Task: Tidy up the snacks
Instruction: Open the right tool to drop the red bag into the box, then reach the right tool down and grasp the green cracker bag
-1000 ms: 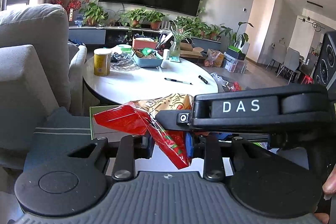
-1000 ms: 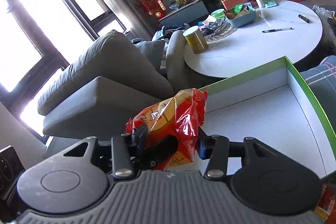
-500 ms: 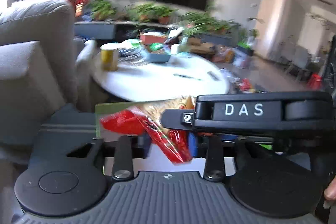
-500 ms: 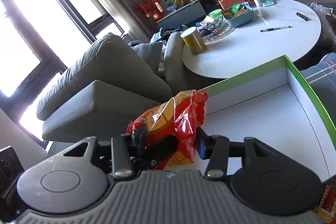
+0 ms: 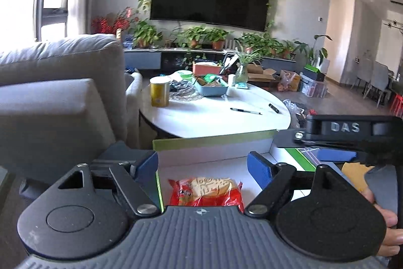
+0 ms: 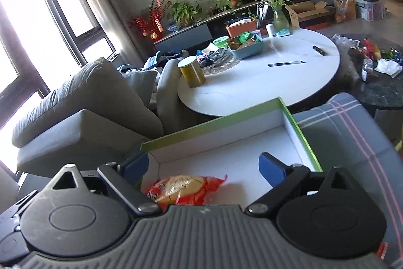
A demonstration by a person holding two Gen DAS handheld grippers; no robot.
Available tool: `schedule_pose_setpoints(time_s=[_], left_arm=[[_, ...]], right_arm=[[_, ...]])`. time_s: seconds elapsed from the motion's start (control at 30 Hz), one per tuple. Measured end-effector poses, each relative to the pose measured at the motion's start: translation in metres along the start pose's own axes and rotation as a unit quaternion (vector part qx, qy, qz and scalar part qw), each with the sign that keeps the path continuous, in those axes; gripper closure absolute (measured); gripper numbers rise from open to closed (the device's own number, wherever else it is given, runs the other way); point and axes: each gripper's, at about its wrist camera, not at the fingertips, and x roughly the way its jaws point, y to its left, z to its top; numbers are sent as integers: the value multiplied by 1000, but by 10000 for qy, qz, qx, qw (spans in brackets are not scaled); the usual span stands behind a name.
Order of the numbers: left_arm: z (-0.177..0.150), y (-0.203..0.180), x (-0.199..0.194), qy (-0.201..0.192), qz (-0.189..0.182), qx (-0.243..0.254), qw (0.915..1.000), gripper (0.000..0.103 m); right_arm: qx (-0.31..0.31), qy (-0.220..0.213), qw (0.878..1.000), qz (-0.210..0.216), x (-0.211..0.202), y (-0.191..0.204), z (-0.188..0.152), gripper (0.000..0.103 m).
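A red and yellow snack packet (image 5: 205, 190) (image 6: 183, 189) lies flat on the white floor of a green-rimmed box (image 5: 214, 139) (image 6: 214, 122), near its left corner. My left gripper (image 5: 201, 160) hangs just above and behind it. Its jaws are opening, and its blue pads (image 5: 144, 168) stand well clear of the packet on either side. The jaws of my right gripper (image 6: 202, 158) are opening too, with nothing between the pads and the packet below them. In the left wrist view the right gripper (image 5: 302, 145) shows side-on at the right, with a hand behind it.
Beyond the box stands a round white table (image 5: 214, 122) with a yellow canister (image 5: 159, 95), a blue tray of snacks (image 5: 211, 88) and a pen (image 5: 245, 111). A grey sofa (image 5: 50, 105) rises on the left. A plaid cushion (image 6: 352, 132) lies under the box's right side.
Both grippers held the packet upright over the box. They have opened and drawn up and back, and the packet now lies flat in the box.
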Motion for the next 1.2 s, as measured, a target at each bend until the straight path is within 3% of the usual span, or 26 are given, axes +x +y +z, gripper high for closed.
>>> schedule_pose_setpoints(time_s=[0.47, 1.2], left_arm=[[-21, -12, -44, 393, 513, -128, 9978, 27], [-71, -22, -118, 431, 993, -114, 9941, 26]], right_arm=[[-778, -238, 9958, -410, -50, 19, -22, 10], [-1112, -26, 9935, -259, -91, 36, -90, 6]])
